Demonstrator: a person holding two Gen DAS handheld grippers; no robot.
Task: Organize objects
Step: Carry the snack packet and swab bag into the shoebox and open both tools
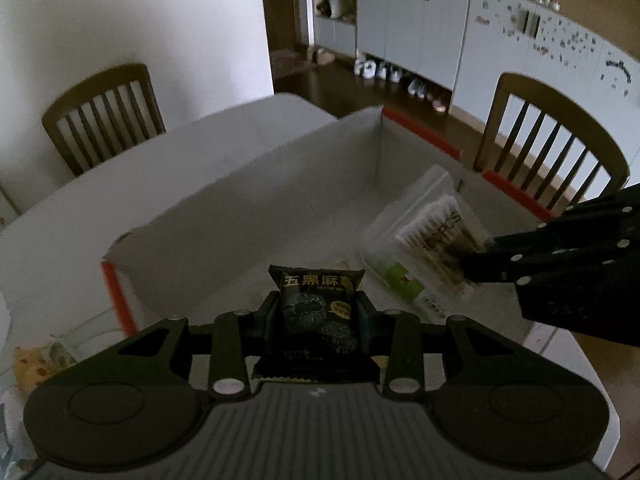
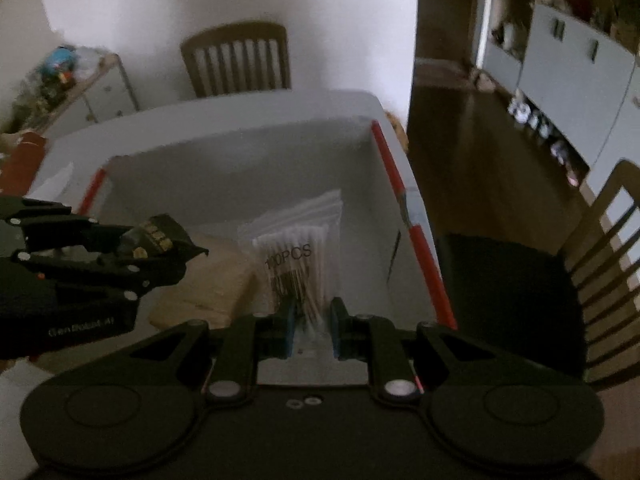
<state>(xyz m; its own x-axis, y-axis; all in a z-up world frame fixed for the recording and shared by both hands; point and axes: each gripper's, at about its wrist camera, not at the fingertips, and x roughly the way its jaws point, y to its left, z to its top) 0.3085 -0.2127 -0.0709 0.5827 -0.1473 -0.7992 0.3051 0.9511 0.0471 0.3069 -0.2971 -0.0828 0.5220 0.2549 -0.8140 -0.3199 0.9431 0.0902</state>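
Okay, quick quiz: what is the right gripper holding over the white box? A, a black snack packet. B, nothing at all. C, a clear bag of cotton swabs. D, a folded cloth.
C: in the right wrist view the right gripper is closed on the clear bag of cotton swabs above the white box; the black snack packet sits in the left gripper.
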